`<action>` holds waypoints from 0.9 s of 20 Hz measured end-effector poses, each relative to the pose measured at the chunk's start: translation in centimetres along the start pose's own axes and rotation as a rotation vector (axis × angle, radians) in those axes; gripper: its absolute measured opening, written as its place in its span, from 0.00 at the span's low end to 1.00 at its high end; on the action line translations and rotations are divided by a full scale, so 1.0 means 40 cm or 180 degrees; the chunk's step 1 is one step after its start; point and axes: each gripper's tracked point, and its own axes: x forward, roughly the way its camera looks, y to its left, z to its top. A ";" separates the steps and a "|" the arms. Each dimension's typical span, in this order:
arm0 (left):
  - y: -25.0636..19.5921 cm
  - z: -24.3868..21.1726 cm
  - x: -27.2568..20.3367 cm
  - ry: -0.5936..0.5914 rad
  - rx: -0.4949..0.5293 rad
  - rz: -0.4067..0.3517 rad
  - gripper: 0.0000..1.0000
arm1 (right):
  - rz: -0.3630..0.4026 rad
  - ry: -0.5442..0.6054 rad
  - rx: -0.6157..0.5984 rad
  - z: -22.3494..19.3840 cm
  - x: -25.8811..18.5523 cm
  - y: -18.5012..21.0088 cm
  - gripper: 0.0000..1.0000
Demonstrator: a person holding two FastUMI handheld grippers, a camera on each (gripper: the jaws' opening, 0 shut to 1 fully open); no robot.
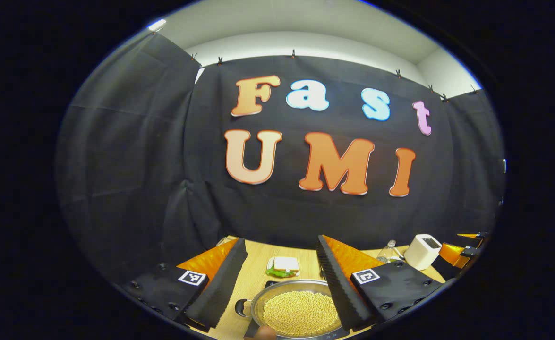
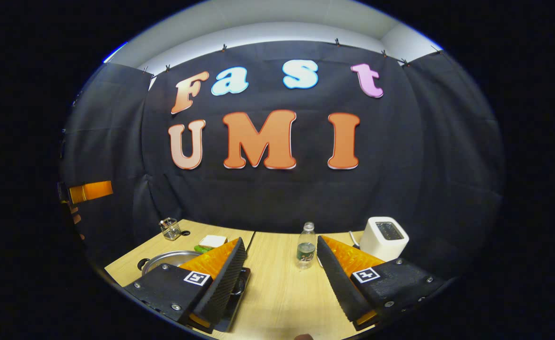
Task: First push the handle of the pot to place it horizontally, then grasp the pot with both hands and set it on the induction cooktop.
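In the left gripper view, your left gripper (image 1: 282, 278) is spread wide and holds nothing. The pot (image 1: 298, 309) full of little yellow beans sits low between its fingers, on the wooden table (image 1: 258, 269).

In the right gripper view, your right gripper (image 2: 281, 278) is wide apart too, over bare table (image 2: 277, 283). The pot (image 2: 168, 259) sits off to the left, behind the left finger, and a water bottle (image 2: 306, 246) and a white toaster (image 2: 384, 238) stand ahead.

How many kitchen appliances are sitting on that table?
2 that I can see. A white box-shaped toaster stands at the back right of the light wooden table. A flat black induction cooktop lies under the steel pot. Others may be hidden.
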 end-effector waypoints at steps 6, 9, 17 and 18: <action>-0.048 0.198 -0.119 -0.0512 0.0089 -0.0029 0.99 | -0.0095 -0.0393 -0.0068 0.147 -0.164 -0.106 0.94; -0.103 0.260 -0.181 -0.0674 0.0130 -0.0121 0.99 | -0.0130 -0.0523 -0.0068 0.171 -0.242 -0.149 0.94; -0.199 0.273 -0.245 -0.0633 -0.0011 -0.0396 0.99 | -0.0192 -0.0685 0.0075 0.203 -0.342 -0.230 0.94; -0.202 0.269 -0.243 -0.0615 -0.0013 -0.0405 0.99 | -0.0205 -0.0698 0.0080 0.201 -0.345 -0.233 0.94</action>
